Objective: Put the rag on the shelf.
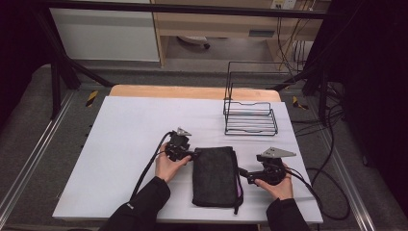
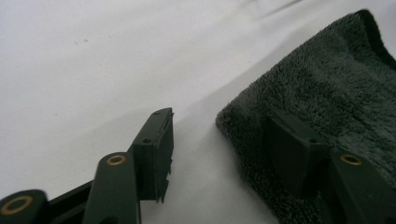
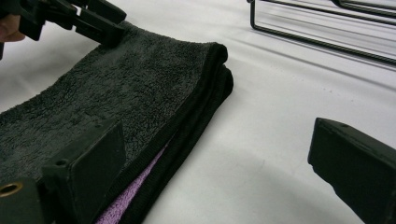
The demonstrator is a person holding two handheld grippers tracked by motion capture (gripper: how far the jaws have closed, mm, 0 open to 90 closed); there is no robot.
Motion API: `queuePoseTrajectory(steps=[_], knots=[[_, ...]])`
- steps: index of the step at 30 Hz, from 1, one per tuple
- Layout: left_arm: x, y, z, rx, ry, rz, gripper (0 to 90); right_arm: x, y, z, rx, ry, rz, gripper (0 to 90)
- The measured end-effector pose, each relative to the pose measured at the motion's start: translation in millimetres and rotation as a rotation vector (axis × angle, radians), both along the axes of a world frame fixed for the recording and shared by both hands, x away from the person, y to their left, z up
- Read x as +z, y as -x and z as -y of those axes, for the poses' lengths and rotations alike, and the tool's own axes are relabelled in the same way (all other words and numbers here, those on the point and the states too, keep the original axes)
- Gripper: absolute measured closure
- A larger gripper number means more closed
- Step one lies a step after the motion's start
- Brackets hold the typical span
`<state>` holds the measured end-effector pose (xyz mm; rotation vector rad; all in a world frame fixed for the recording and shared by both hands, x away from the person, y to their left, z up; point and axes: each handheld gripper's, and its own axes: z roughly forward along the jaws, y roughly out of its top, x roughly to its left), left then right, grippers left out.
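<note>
High view: folded dark towel [image 1: 214,176] lies flat on the white desk [image 1: 125,144], near the front edge, between both hands. Left claw [image 1: 191,155] sits at the towel's far left corner, right claw [image 1: 243,174] at its right edge, about midway along. Wire rack [image 1: 250,118] stands well apart at the back, likely where the towel is headed.

Left gripper view: left claw [image 2: 224,140] half open, one jaw resting on top of the towel [image 2: 336,93] corner, the other on bare desk beside it. The pads don't pinch anything yet; it looks set to grip that corner.

Right gripper view: right claw [image 3: 219,163] wide open, holding nothing. One jaw is over the towel [image 3: 116,93] top, the other out over the desk, straddling the folded edge. Purple lining [image 3: 135,191] peeks from the fold. Probably steadying position while the left takes hold.
</note>
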<state>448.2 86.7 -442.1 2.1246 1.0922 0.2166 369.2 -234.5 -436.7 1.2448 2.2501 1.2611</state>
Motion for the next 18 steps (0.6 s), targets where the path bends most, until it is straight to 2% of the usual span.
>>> queuePoseTrajectory(steps=[4, 10, 14, 18], knots=[[-1.4, 0.4, 1.5, -0.012, 0.025, -0.017, 52.6, 0.0, -0.5, -0.3, -0.008, -0.005, -0.002, 5.3], [-2.0, 3.7, 5.0, -0.033, 0.031, -0.029, 66.2, 1.0, -3.4, -0.7, -0.025, -0.017, -0.002, 6.0], [-3.4, 7.2, 8.1, -0.027, 0.031, -0.018, 71.4, 3.8, -8.0, -4.8, -0.037, -0.013, 0.009, 7.2], [-4.1, 7.9, 8.5, -0.037, 0.031, -0.018, 75.6, 8.6, -16.0, -14.4, -0.064, 0.013, 0.015, 8.7]])
